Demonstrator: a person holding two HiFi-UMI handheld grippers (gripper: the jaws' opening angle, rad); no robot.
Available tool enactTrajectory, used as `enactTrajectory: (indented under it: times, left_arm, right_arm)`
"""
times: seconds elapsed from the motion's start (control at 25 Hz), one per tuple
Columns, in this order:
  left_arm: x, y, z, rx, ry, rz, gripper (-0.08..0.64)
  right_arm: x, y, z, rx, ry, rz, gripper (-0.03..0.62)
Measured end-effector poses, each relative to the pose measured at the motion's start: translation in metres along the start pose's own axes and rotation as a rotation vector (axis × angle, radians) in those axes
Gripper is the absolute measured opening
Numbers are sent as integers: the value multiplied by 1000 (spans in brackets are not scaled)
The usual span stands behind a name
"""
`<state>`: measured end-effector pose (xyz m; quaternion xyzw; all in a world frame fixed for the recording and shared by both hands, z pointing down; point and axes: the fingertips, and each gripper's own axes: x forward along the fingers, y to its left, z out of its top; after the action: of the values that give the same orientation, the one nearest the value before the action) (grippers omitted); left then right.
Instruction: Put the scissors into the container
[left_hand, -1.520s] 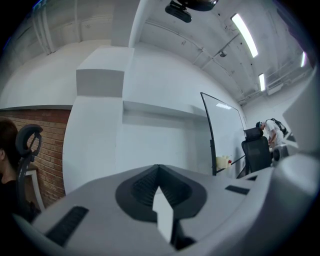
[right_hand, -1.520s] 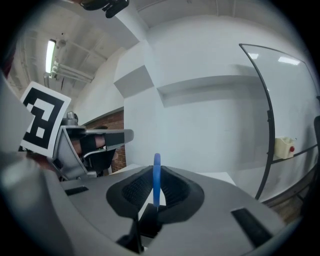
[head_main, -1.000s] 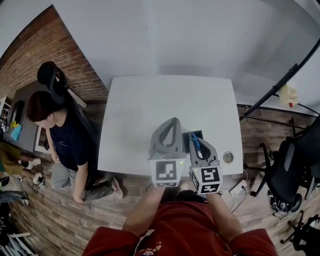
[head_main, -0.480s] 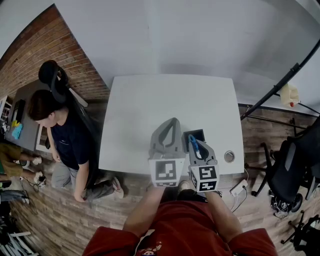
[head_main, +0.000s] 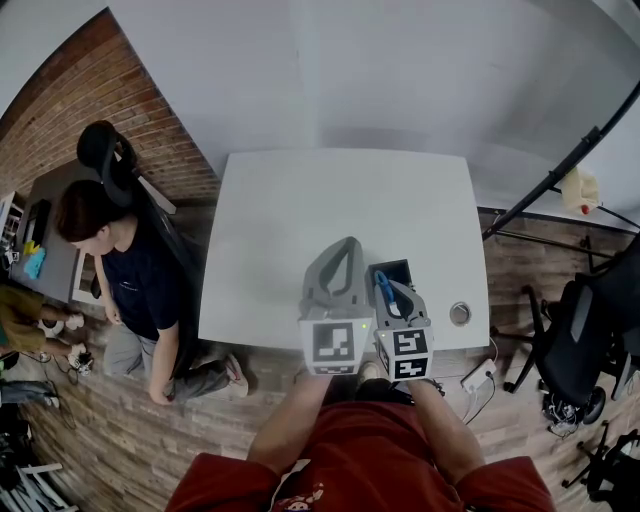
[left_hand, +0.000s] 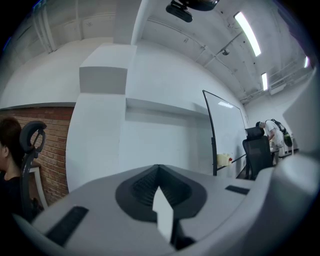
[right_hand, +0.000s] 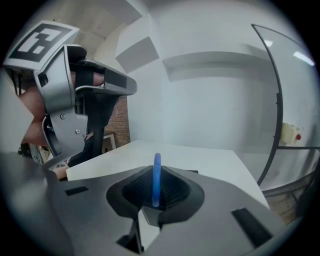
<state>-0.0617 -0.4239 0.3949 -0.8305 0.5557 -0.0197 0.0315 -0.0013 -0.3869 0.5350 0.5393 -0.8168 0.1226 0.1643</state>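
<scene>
In the head view my right gripper (head_main: 392, 296) is shut on the blue-handled scissors (head_main: 383, 288), right over the small black container (head_main: 397, 268) near the table's front edge. The right gripper view shows the blue handle ring (right_hand: 157, 180) standing upright, pinched between the pads; the blades are hidden below the jaws. My left gripper (head_main: 347, 245) hangs just left of the container, shut with nothing in it. In its own view the left gripper (left_hand: 159, 169) points at the far wall with its jaws closed together.
The white table (head_main: 330, 210) holds a small round object (head_main: 459, 314) at the front right. A person (head_main: 130, 270) sits at the table's left side beside a black chair (head_main: 105, 155). Another chair (head_main: 575, 340) and a slanted black pole (head_main: 560, 170) stand to the right.
My right gripper with the scissors has shifted slightly left, closer to the left gripper. The left gripper has barely moved.
</scene>
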Motion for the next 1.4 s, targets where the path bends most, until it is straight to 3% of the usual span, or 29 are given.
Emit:
enactTrajectory:
  times: [0.92, 1.4]
  left_arm:
    - [-4, 5, -1, 8, 6, 8, 11]
    - [-3, 3, -3, 8, 11, 7, 11]
  right_arm:
    - [12, 7, -16, -36, 88, 13, 55]
    - [11, 7, -17, -31, 82, 22, 98]
